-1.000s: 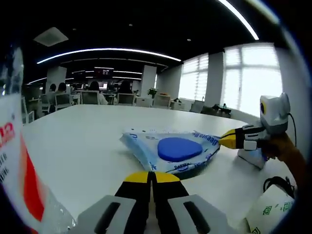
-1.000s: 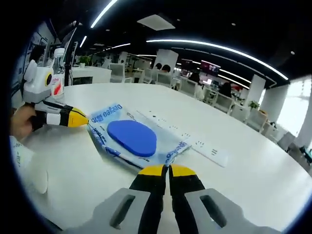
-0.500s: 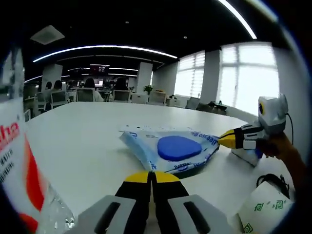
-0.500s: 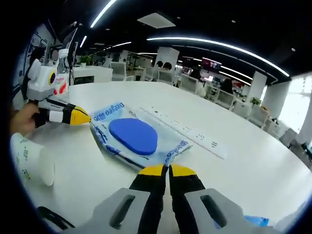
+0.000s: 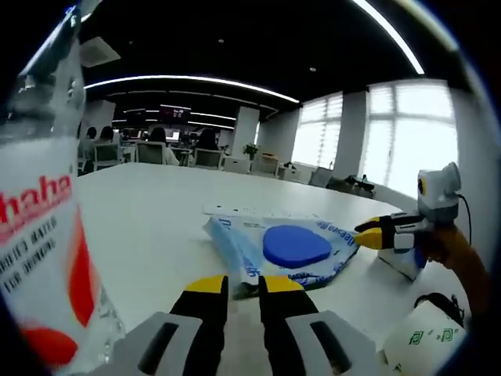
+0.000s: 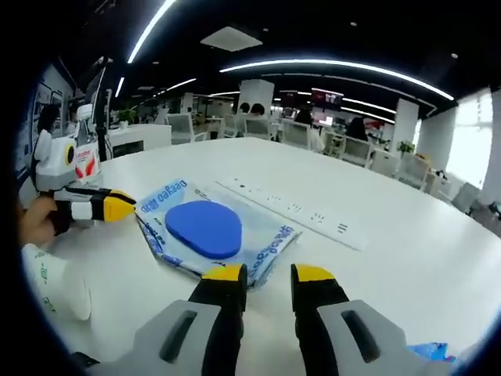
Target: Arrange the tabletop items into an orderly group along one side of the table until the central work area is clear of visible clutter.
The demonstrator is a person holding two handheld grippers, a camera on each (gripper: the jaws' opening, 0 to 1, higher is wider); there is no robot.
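Left gripper point(image 5: 235, 283) low over table point(image 5: 149, 227), fingers apart at wipes pack point(image 5: 286, 249); right gripper point(image 6: 268, 273) likewise, fingers apart.

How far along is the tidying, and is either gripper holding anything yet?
Little looks done: the blue wipes pack lies mid-table beside the white power strip. In hand: nothing; the left gripper and right gripper are open, one at each end of the pack. Left: move the pack, strip, paper cup and water bottle to one side.
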